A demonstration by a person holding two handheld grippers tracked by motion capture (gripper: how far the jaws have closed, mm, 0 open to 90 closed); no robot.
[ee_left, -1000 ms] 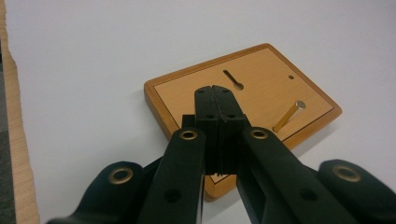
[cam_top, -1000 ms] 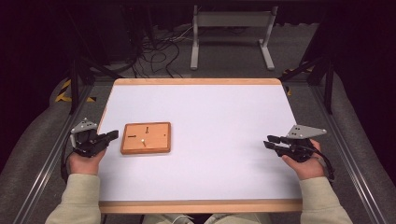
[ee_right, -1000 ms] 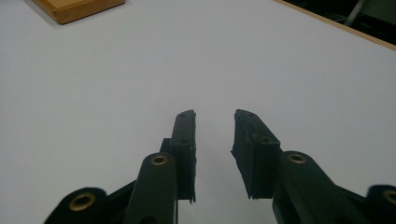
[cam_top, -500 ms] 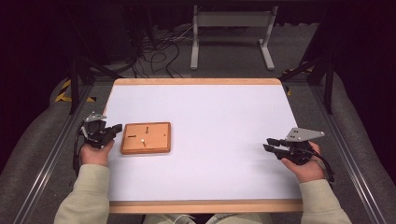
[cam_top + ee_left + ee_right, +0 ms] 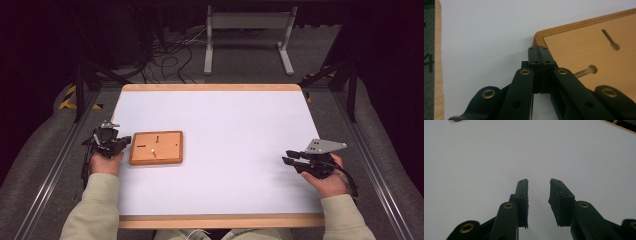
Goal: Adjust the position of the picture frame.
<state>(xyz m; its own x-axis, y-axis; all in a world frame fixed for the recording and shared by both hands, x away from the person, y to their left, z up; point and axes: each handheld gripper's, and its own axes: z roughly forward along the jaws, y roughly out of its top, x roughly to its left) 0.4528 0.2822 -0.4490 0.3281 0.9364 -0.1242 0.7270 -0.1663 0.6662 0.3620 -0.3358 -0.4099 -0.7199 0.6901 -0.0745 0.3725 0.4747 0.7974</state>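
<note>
The board (image 5: 156, 148) lies flat on the white surface (image 5: 235, 125), toward its left side. The left gripper (image 5: 126, 141) sits at the board's left edge — jaws pressed together, empty. Well apart, the right gripper (image 5: 287, 156) hovers low — jaws parted, nothing between them.

1. Desk (image 5: 240, 130): white top with a light wooden rim; stands in the middle of the high view.
2. Floor (image 5: 250, 62): grey carpet beyond the desk and along both its sides.
3. Loose black cables (image 5: 167, 55) lie tangled on the floor past the far left corner of the desk.
4. White metal stand (image 5: 248, 22) on two feet, beyond the far edge.
5. Yellow-and-black tape (image 5: 67, 97) on the floor at left.
6. Metal rails (image 5: 55, 170) run along each side of the desk.
7. Light: desk bright, far room dark.
</note>
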